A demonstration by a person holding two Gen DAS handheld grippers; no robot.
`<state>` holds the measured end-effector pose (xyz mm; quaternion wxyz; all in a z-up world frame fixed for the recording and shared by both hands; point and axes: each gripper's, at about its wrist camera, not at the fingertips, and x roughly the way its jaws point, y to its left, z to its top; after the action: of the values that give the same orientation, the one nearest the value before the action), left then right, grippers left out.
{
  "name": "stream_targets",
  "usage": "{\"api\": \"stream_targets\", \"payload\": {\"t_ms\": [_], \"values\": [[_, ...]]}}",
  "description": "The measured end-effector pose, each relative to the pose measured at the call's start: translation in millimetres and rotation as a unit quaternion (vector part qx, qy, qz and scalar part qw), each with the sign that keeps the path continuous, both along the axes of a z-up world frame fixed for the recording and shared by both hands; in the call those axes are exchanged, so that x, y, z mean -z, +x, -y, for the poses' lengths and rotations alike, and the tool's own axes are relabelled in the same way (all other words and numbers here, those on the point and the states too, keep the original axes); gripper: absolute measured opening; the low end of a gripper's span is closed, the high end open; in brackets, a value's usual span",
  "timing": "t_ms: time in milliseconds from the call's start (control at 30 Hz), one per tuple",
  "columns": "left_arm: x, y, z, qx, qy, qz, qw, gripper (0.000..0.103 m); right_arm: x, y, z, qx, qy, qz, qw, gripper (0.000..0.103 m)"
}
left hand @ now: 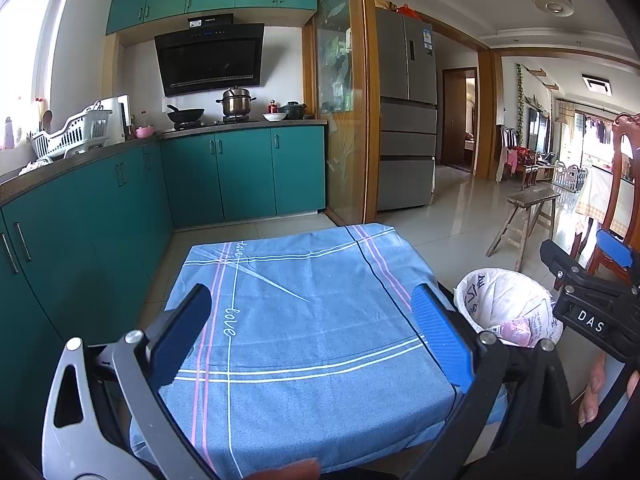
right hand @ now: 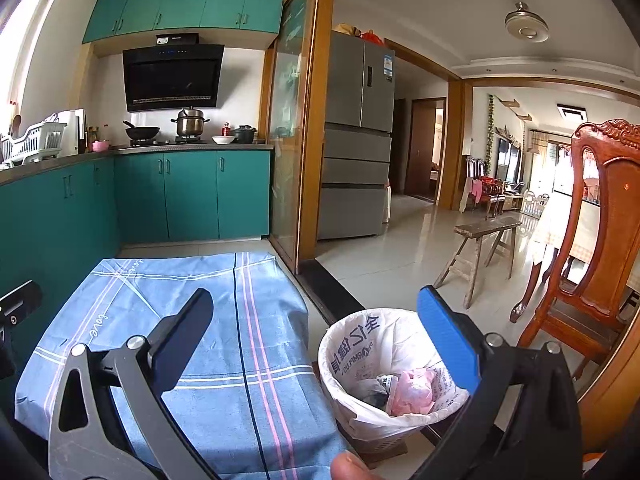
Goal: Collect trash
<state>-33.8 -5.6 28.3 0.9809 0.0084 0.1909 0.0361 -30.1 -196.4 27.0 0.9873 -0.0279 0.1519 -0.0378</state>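
A surface draped in a blue cloth with pink and white stripes (left hand: 304,320) fills my near view. My left gripper (left hand: 316,344) hangs wide open above it, holding nothing. My right gripper (right hand: 316,352), equally wide and empty, frames the white-bagged wastebasket (right hand: 360,344) beside the surface, crumpled pink trash (right hand: 414,392) inside. Teal kitchen cabinets (left hand: 240,172) stand beyond.

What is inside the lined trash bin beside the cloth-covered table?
The trash bin holds crumpled pink plastic and a dark scrap with some white printed paper. The white liner and the top pieces hide anything deeper.
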Motion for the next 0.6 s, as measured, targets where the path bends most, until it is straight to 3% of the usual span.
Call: {"api": "stream_targets", "payload": {"t_ms": [600], "values": [[0.0, 5.2, 4.9, -0.001, 0.008, -0.011, 0.9999, 0.1, 1.8, 4.6, 3.1, -0.002, 0.007, -0.005, 1.0, 0.1]]}}
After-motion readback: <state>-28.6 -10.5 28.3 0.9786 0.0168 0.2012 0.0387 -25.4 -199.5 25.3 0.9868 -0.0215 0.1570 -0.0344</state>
